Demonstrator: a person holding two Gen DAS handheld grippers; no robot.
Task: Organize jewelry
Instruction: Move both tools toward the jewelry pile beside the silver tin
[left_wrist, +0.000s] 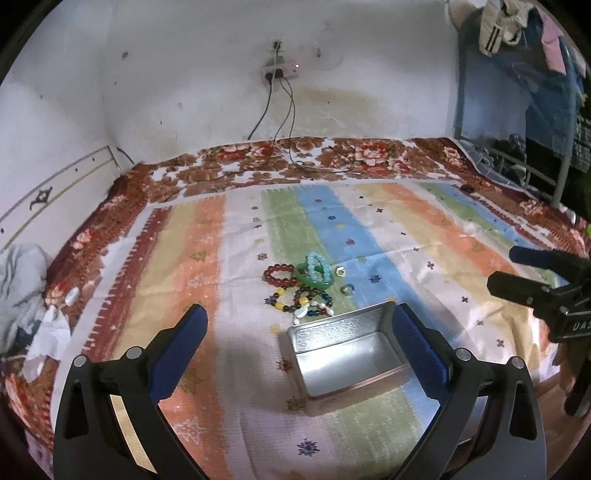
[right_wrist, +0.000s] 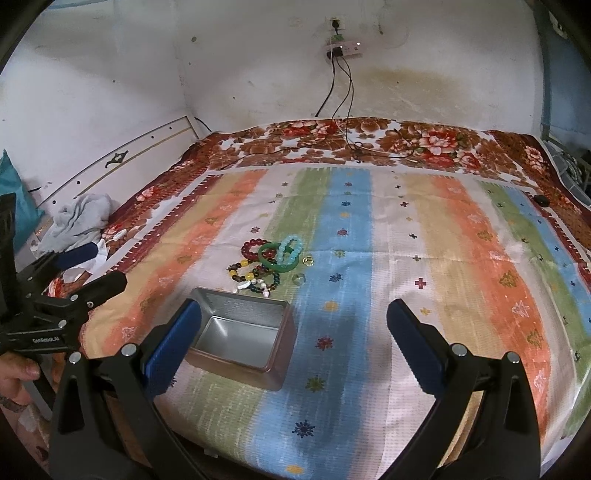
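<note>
So the setup is a bed against a stained white wall, covered with a striped cloth in orange, green, blue and cream, over a brown floral blanket. A power strip hangs on the wall with black cords trailing down onto the bed.

Landmark is the open metal tin, sitting empty on the cloth. Just beyond it, on the wall side, is the jewelry pile: a dark red bead bracelet, a green bangle with a pale turquoise bead bracelet lying across it, and a mixed-colour bead bracelet nearest the tin (looks like more than one strand tangled, hard to tell). Two small rings lie to the right of the pile.

Left gripper hovers over the tin, fingers spread wide, holding nothing. Right gripper is just right of the tin, likewise spread and empty.
</note>
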